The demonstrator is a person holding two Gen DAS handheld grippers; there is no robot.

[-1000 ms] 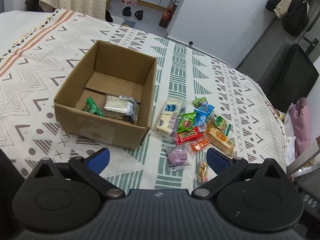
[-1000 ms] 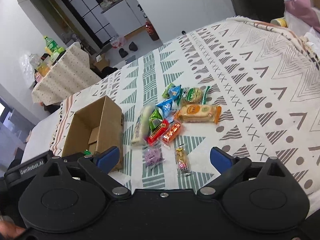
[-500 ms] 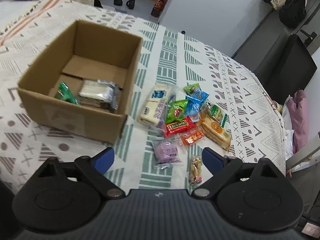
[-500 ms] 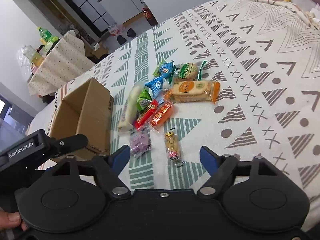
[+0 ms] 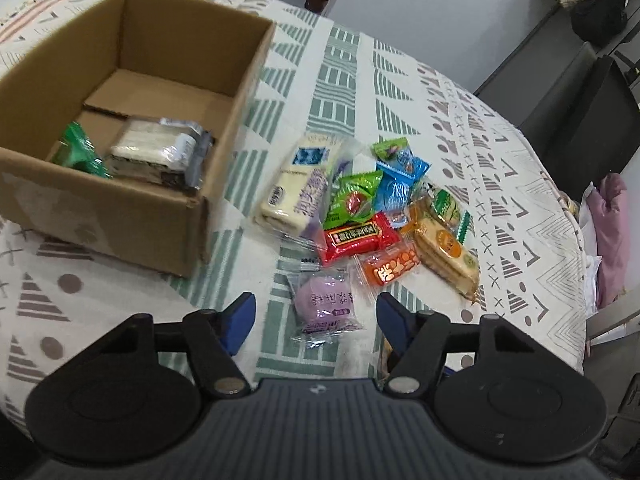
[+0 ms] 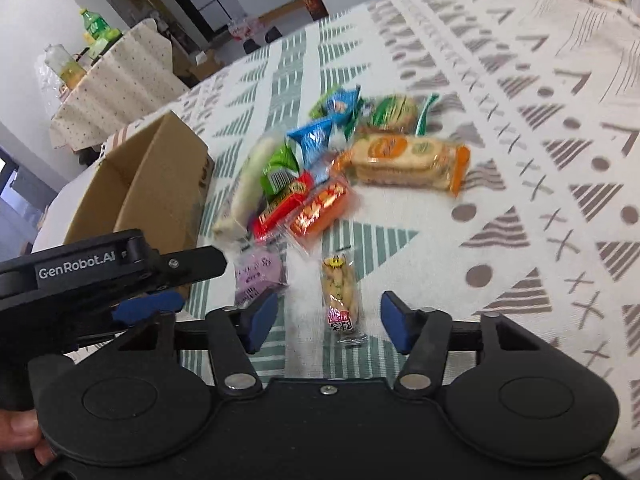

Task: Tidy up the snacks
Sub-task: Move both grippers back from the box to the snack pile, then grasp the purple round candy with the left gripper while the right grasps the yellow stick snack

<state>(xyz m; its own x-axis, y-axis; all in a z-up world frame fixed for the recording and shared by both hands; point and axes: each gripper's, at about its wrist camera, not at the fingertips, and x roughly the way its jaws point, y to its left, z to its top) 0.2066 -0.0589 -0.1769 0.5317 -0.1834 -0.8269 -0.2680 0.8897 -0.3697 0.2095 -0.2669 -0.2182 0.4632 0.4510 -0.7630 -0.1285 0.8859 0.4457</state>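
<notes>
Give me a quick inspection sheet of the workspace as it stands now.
Surface: patterned cloth covering the table, snacks loose on it.
Job's things: cardboard box open, holding a green packet and a clear-wrapped pack; snack pile beside the box; purple packet and peanut packet nearest the grippers.
Clutter: nothing seen.
Grippers: left gripper jaws open around the purple packet, not touching; right gripper jaws open around the peanut packet.
Cables: nothing seen.
Surroundings: side table with bottles, dark chair.
</notes>
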